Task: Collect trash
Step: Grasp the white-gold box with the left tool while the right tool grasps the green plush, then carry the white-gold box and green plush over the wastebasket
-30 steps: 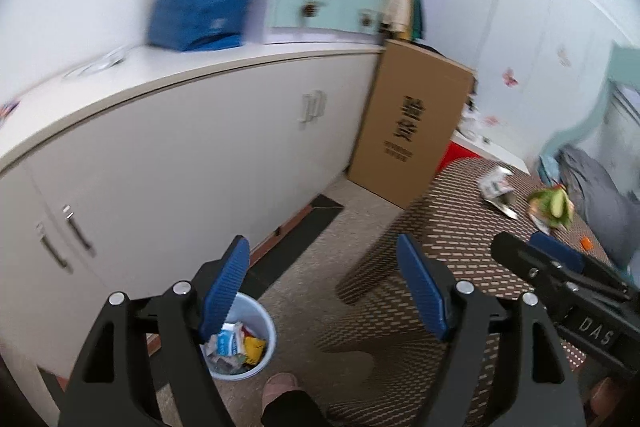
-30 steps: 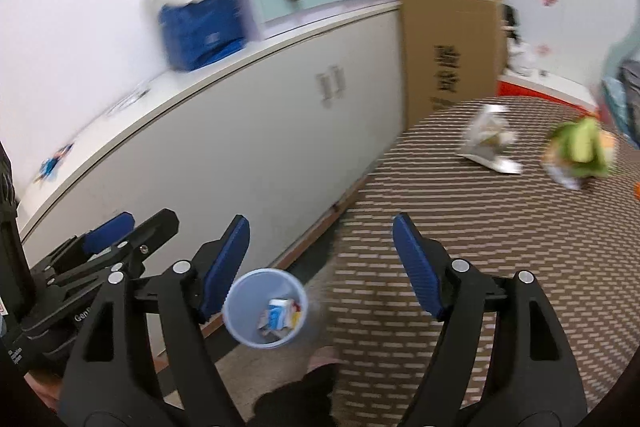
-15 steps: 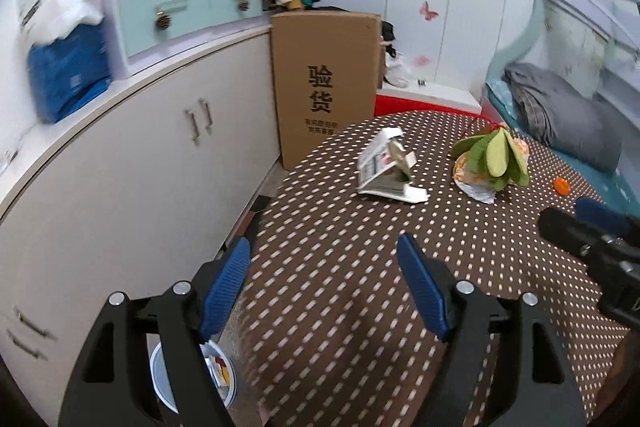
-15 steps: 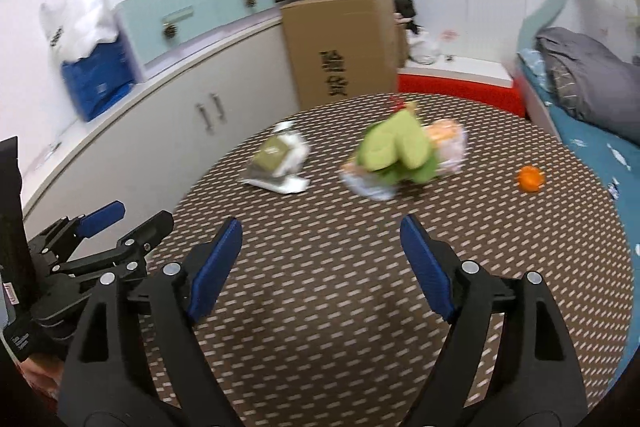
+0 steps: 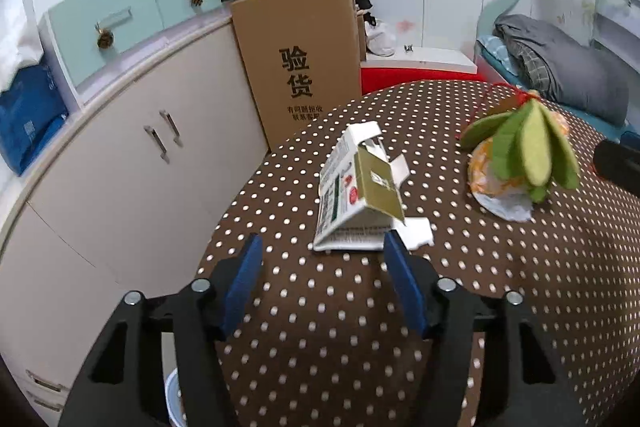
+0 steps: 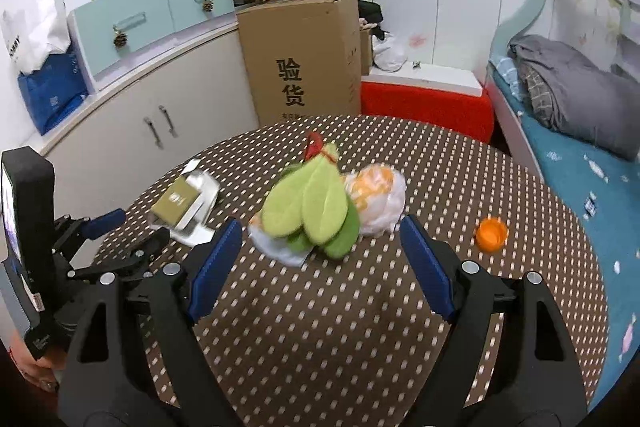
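A torn, flattened carton lies on the brown dotted table, just beyond the tips of my left gripper. The left jaws are closing, with nothing between them. To its right sits a green leafy bundle on a crumpled orange-and-white wrapper. In the right wrist view the same green bundle and wrapper lie just ahead of my open right gripper, whose pads touch nothing. An orange cap rests to the right. The carton is at the left, by the left gripper.
A white cabinet runs along the left wall, with a tall cardboard box beside it. The rim of a bin shows on the floor below the table edge. A bed with grey bedding stands on the right.
Both views have swung from the cabinet and floor bin onto the table. The carton and green bundle are now close ahead. The left jaws stand narrower than before.
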Action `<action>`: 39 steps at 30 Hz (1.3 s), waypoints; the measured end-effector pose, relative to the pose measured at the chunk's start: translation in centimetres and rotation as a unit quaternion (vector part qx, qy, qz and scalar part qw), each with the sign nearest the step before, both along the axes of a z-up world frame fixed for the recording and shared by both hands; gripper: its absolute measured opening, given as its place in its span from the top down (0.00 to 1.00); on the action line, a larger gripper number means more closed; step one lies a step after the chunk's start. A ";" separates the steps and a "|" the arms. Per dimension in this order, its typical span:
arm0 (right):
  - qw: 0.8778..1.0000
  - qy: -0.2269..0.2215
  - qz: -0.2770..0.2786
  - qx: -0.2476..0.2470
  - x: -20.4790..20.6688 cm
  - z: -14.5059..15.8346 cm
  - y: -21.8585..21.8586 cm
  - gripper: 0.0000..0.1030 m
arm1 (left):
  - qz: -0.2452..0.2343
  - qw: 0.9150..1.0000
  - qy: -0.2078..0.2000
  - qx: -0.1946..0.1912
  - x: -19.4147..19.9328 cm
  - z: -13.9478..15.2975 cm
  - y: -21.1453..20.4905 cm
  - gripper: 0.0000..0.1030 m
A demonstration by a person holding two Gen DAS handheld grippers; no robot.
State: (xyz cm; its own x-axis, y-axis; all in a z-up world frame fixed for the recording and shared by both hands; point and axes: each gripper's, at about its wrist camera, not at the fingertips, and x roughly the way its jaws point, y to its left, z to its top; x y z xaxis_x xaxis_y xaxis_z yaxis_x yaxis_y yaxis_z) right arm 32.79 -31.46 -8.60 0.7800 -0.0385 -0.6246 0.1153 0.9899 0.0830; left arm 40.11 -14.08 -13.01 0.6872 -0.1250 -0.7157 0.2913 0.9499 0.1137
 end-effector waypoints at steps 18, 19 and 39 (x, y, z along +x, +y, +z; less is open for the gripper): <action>0.996 0.031 -0.005 -0.086 6.6 -1.9 1.6 0.77 | -0.009 0.998 -0.016 -0.068 1.5 1.4 1.0 0.98; 0.996 0.025 -0.006 -0.087 6.2 -1.7 1.7 0.78 | -0.008 0.997 -0.023 -0.074 1.0 1.9 1.2 0.98; 0.992 -0.046 0.117 -0.007 -5.2 6.4 10.9 0.79 | 0.051 0.986 -0.076 -0.138 -11.1 8.7 12.5 0.98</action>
State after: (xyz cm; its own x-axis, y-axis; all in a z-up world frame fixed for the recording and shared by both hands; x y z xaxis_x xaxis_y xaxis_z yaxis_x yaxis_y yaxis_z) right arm 27.57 -20.54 -2.17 0.8223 0.1412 -0.5513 -0.1246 0.9899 0.0677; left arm 29.01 -1.63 -4.34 0.8029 -0.2251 -0.5520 0.1914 0.9743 -0.1188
